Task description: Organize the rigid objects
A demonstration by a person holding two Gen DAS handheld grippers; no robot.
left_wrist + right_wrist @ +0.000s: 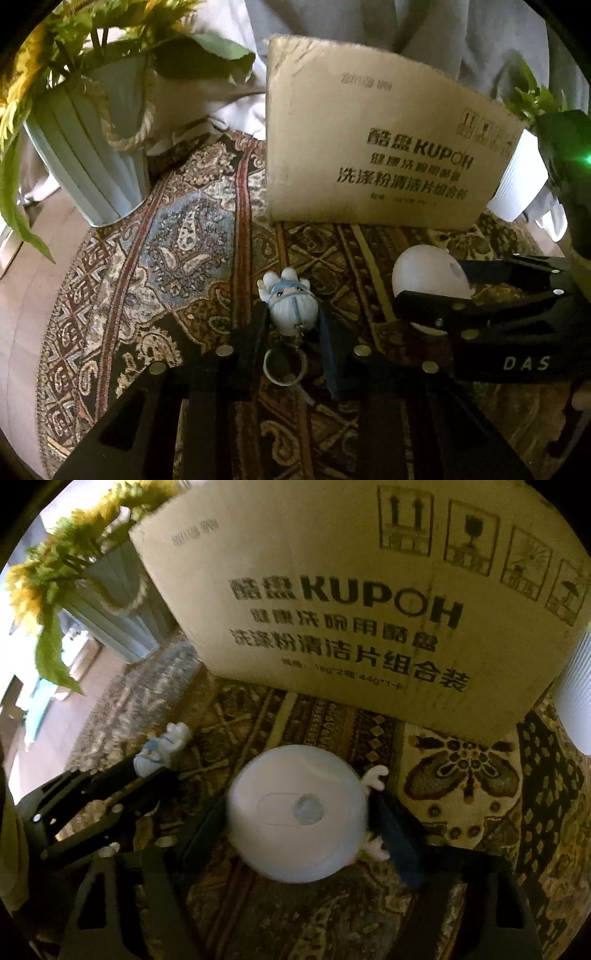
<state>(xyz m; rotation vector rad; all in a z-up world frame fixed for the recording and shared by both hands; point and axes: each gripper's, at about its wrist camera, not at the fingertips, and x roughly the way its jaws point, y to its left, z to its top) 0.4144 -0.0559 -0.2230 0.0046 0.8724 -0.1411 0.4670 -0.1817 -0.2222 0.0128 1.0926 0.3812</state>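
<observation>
Down on the patterned rug (155, 236), two small things are being handled at once. One is a little white doll keychain (291, 301) with a pale blue bonnet, painted eyes and stubby hands, a metal ring (285, 365) hanging from its lower end. It sits between the two fingers of the left tongs (291, 325), which flank its body closely on both sides; whether they actually pinch it I cannot tell, though the gap is narrow. The ring lies further back toward the tongs' base.

The other is a smooth white dome-shaped toy (297, 812), round as an egg (with an oval recess and a small greyish knob on the face turned to the right wrist camera) and tiny white hands sticking out at its right side. The right tongs (295, 823) are closed against its flanks, one finger on each side, holding it. From the left wrist view the dome (430, 275) sits just right of the doll, the two tongs side by side.

Behind both stands a cardboard box (380, 140) printed "KUPOH" with Chinese lettering, upright on the rug. A pale ribbed vase (92, 162) with yellow flowers stands to its left, and a white ribbed pot (517, 184) to its right.
</observation>
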